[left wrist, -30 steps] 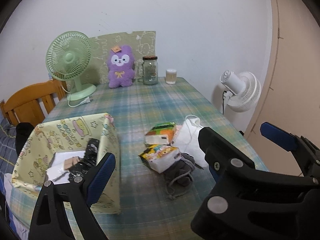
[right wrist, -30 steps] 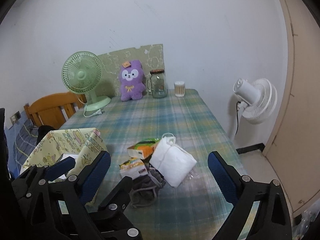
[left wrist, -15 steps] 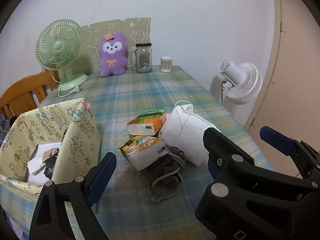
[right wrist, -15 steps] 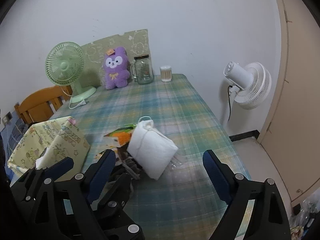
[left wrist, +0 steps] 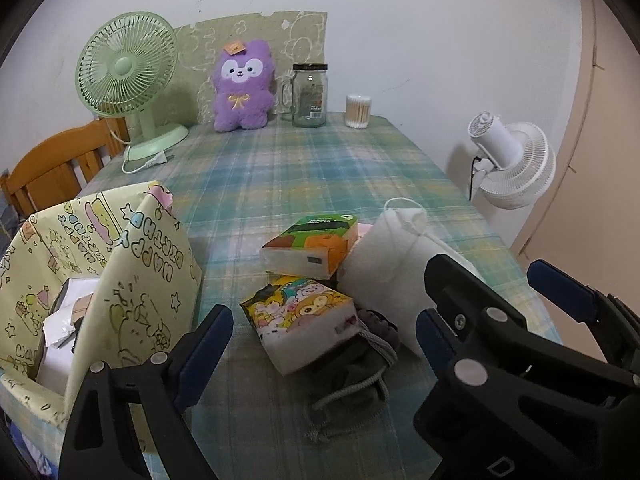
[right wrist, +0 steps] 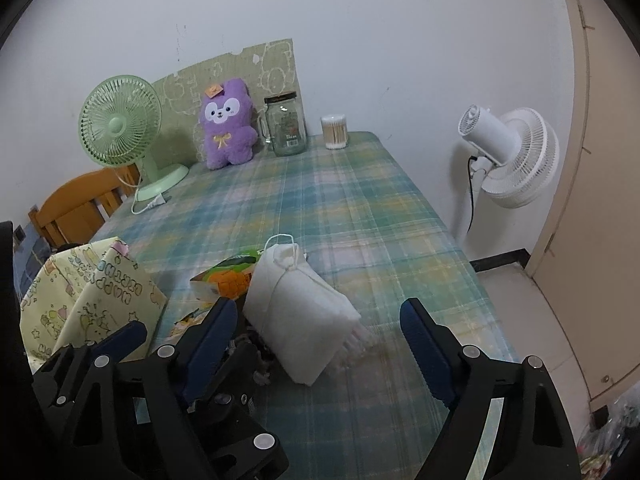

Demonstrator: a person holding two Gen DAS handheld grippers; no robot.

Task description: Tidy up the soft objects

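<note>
while both grippers, left gripper (left wrist: 316,344) and right gripper (right wrist: 316,336), are hanging wide apart and empty, the right one is lining up on the white pouch (right wrist: 300,316), needing a lower, centred close.

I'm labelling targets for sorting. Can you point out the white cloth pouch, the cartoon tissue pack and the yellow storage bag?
white cloth pouch (right wrist: 296,320), right wrist view, middle of its side.
cartoon tissue pack (left wrist: 304,312), left wrist view, printed top face.
yellow storage bag (left wrist: 152,264), left wrist view, outer wall.

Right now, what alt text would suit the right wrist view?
An open right gripper hovers over a white pouch on a plaid table, beside a tissue pack and yellow bag. A purple plush stands far back.
</note>
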